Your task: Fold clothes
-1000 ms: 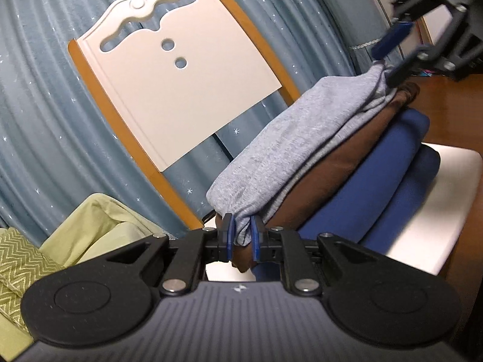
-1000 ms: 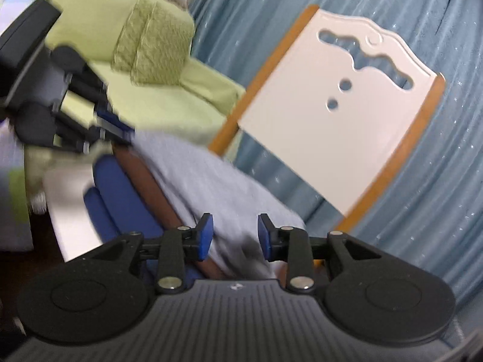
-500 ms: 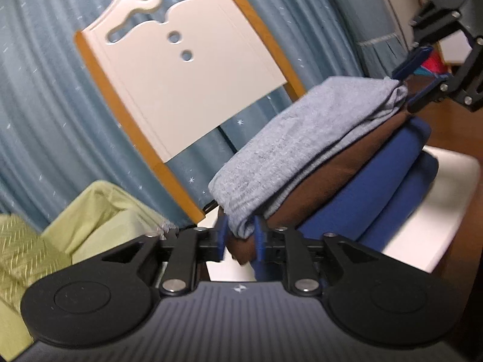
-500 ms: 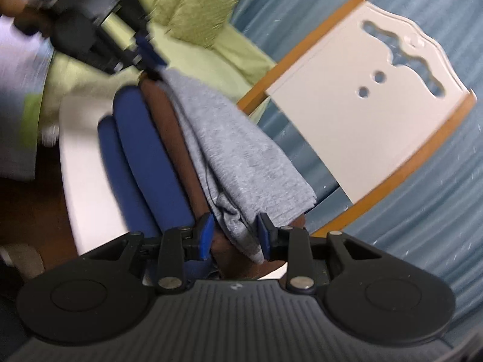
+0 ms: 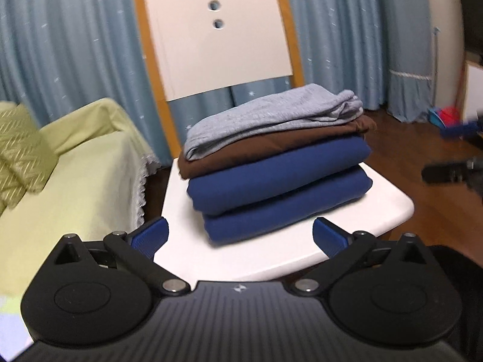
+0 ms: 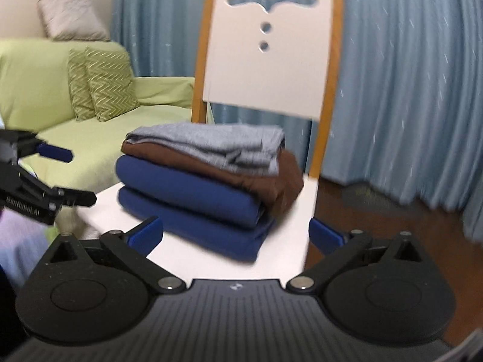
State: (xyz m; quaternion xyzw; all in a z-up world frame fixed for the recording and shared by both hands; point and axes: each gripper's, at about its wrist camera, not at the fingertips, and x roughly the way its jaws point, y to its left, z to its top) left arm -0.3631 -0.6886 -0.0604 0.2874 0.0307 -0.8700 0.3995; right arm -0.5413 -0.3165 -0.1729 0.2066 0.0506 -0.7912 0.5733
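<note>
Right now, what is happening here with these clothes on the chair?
A person holding a gripper in each hand is folding clothes. Four folded pieces lie stacked on the white chair: a grey top uppermost, a brown piece under it, and two blue pieces at the bottom. The left gripper and the right gripper are both open, hold nothing, and sit in front of the stack without touching it. The stack looks finished.
</note>
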